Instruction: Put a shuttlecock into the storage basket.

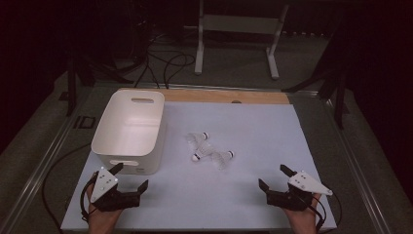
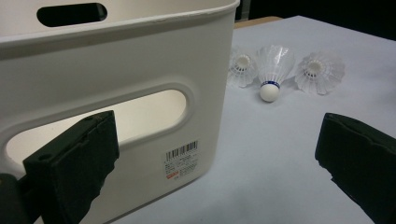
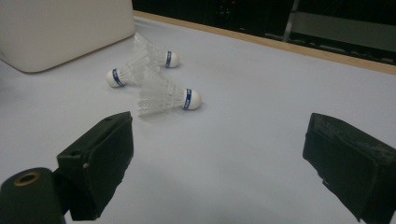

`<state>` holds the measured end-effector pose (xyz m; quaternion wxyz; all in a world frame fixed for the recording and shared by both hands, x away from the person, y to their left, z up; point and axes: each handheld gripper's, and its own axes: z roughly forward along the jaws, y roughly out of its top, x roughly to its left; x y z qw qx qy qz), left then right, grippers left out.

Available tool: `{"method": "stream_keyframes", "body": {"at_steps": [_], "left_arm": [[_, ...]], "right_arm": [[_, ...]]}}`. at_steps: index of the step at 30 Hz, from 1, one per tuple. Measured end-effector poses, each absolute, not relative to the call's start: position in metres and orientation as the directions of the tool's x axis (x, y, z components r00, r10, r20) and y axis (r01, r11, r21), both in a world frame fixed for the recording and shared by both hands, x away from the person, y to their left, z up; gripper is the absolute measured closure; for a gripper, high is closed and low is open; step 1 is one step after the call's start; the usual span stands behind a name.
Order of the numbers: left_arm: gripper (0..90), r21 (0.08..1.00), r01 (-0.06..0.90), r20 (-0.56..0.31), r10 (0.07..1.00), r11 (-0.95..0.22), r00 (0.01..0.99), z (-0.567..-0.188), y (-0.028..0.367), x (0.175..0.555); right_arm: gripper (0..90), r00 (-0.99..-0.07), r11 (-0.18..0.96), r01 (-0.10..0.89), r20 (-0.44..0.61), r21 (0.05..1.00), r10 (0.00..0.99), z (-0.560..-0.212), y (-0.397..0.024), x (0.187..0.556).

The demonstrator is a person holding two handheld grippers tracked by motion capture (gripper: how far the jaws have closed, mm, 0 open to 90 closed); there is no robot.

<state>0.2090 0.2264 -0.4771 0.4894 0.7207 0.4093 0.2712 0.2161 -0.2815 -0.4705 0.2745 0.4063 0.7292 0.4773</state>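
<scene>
3 white shuttlecocks (image 1: 207, 147) clustered beside white bin (image 1: 127, 130)

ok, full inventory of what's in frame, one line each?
bin: 1, white, left side of the mat, handle slots, barcode sticker on its near wall
shuttlecocks: 3, white with blue bands, clustered mid-mat right of the bin
mat: 1, pale, covering the table
wood edge: 1, tan, far side of the mat
frame: 1, white, on the floor beyond
left gripper: 1, black, near left, open
right gripper: 1, black, near right, open
</scene>
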Motion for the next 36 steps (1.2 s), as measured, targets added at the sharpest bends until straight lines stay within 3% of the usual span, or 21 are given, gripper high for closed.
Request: {"method": "stream_keyframes", "body": {"at_steps": [16,36], "left_arm": [[0.3,0.927,0.344,-0.049,0.860,-0.151,0.509,-0.481,0.226,0.208],[0.3,0.942,0.309,-0.032,0.879,-0.133,0.476,-0.481,0.227,0.205]], "right_arm": [[7.7,-0.504,0.204,0.351,0.001,0.914,0.863,-0.469,-0.282,0.217],[7.7,-0.523,0.242,0.350,-0.025,0.905,0.852,-0.460,-0.266,0.224]]}}
